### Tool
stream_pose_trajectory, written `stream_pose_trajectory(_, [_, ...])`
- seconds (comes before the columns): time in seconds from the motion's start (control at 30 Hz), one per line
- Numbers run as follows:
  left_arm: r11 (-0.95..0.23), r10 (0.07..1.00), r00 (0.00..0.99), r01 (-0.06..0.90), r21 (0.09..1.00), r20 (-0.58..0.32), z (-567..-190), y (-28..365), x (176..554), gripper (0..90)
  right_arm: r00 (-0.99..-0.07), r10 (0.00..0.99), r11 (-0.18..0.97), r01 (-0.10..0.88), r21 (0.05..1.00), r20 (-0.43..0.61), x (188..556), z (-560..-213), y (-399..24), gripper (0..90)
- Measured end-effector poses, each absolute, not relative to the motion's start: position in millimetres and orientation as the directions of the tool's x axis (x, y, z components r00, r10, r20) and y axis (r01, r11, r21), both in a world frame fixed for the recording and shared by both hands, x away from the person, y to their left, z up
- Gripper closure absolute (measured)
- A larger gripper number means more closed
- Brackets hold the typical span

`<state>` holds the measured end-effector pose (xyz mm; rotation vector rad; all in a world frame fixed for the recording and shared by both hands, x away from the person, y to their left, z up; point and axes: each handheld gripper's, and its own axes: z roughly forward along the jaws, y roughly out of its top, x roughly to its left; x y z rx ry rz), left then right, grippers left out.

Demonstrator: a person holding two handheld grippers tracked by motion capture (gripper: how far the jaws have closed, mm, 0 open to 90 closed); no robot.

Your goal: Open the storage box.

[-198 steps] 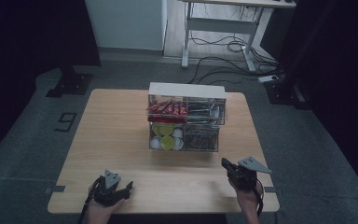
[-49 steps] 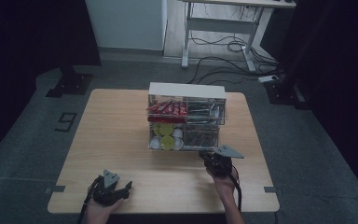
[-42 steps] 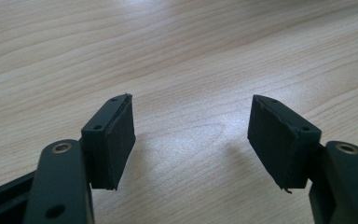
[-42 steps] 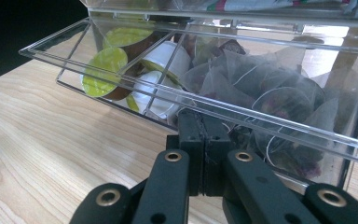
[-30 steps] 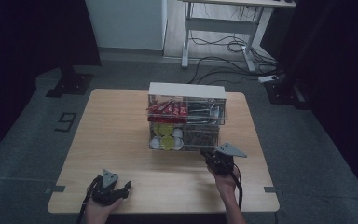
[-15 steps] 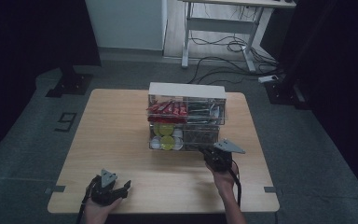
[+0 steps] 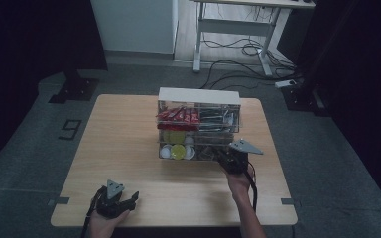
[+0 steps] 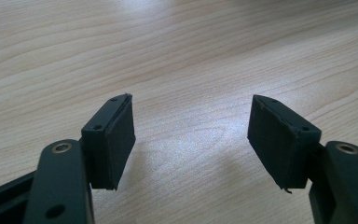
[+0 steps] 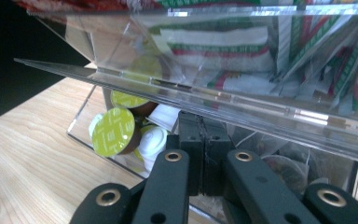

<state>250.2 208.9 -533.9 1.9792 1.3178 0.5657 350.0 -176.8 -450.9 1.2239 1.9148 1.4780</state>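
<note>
On the wooden table (image 7: 129, 148) | clear organizer (image 7: 198, 124) mid-table | right tool (image 7: 226, 159) closed, empty | left tool (image 7: 124, 202) open | grey floor (image 7: 25, 163)

surface: wooden table (image 7: 124, 148) | on it: clear organizer (image 7: 198, 124), centre-back

Clear acrylic organizer (image 7: 198, 106); lime-green and white capsules (image 9: 114, 132); red packets (image 7: 177, 117); light wood table (image 7: 124, 144); black claws.

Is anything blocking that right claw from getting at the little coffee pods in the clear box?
Nothing visible does. The right gripper, jaws shut, sits at the open front of the clear box, with the coffee pods just beyond.
</note>
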Motion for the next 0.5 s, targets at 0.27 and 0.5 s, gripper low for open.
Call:
stream_pose_trajectory(0.27, [-0.250,0.921,0.390,0.624,0.740,-0.017,-534.6,208.9,250.6,31.7,-0.518,0.836,0.035,0.380,0.924,0.181,355.6,-443.2,-176.7,88.5])
stream_pose_trajectory(0.5, [-0.247,0.922,0.388,0.624,0.742,-0.019,-534.0,209.8,250.4,31.8,-0.509,0.840,0.020,0.379,0.925,0.190,362.4,-435.6,-178.5,88.5])
